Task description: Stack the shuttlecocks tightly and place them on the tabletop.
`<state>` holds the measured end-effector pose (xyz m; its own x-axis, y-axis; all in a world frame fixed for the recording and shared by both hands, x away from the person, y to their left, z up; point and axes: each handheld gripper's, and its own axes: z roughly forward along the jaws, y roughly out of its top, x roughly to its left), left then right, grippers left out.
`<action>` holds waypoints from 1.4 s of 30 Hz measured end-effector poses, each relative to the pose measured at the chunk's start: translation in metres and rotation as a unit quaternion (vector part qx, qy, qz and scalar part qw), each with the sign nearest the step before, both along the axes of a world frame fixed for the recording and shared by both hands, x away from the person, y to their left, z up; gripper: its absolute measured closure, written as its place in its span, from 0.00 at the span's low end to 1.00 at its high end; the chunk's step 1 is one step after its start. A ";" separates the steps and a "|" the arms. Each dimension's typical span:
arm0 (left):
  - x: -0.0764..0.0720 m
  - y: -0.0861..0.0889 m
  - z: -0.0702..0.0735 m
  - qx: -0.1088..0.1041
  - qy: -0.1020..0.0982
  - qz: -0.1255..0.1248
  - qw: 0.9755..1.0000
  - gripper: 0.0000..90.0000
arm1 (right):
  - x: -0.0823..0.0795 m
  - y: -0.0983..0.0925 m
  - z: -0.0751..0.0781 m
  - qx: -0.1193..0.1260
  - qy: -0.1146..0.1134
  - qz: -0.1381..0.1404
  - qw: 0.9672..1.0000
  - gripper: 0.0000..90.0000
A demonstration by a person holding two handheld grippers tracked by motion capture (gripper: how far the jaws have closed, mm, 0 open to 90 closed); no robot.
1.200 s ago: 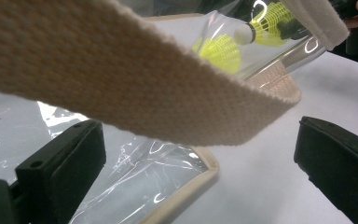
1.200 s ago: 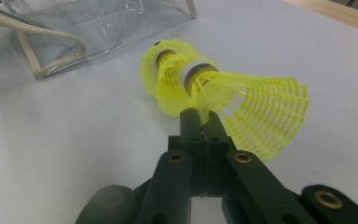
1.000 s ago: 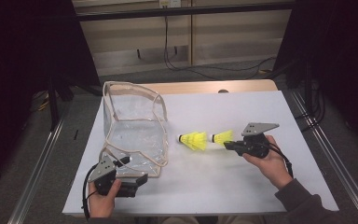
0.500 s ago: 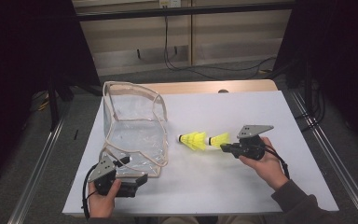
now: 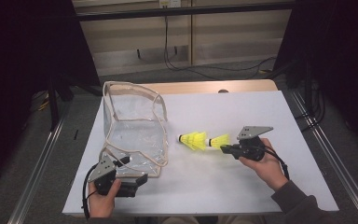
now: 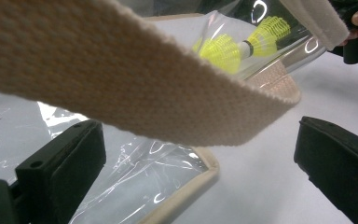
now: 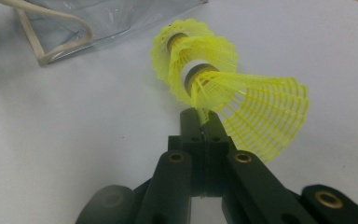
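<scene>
At the left of the high view, the left gripper [image 5: 137, 179] was held low over the near edge of the white table [image 5: 270, 116] by the person's left hand [image 5: 103, 201], just in front of the clear bag [image 5: 135, 126]. In the left gripper view its jaws were seen standing wide apart, with nothing pressed between the pads; the bag's beige webbing strap [image 6: 121, 88] arched across above them, and the bag's clear film with its beige edging lay on the table below. The bag itself stood upright on the left half of the table, its opening turned upward and its strap loops trailing down toward the near side. To the right of the bag, well clear of its wall, two yellow shuttlecocks [image 5: 204, 140] were seen nested one into the other in a short row, their cork ends turned toward the bag. At the right, the right gripper [image 5: 225, 150] was held by the person's right hand [image 5: 263, 161], pointed leftward along the table. In the right gripper view its jaws [image 7: 200, 122] were closed tightly together, pinched on the edge of the skirt of the nearer shuttlecock [image 7: 256, 116], while the farther shuttlecock [image 7: 186, 46] sat seated on the first one's cork end.
</scene>
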<state>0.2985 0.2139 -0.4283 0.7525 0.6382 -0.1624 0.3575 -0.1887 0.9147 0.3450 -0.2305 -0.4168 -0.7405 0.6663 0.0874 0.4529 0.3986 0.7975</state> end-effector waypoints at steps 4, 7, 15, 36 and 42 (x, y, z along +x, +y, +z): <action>0.000 0.000 0.000 0.000 0.000 0.000 1.000 0.02 | 0.000 0.001 -0.001 -0.001 0.000 0.000 1.000 1.00; 0.000 0.000 0.000 0.000 0.000 0.000 1.000 0.02 | 0.000 0.001 -0.002 -0.002 -0.001 0.000 1.000 1.00; 0.000 0.000 0.000 0.001 0.000 0.000 1.000 0.02 | 0.000 0.002 -0.003 -0.003 0.000 0.000 1.000 1.00; 0.000 0.000 0.000 0.001 0.000 0.000 1.000 0.02 | 0.004 0.005 -0.007 0.000 0.001 -0.008 1.000 1.00; 0.000 0.000 0.000 0.000 0.000 0.000 1.000 0.02 | 0.004 0.006 -0.008 0.003 0.002 -0.010 1.000 1.00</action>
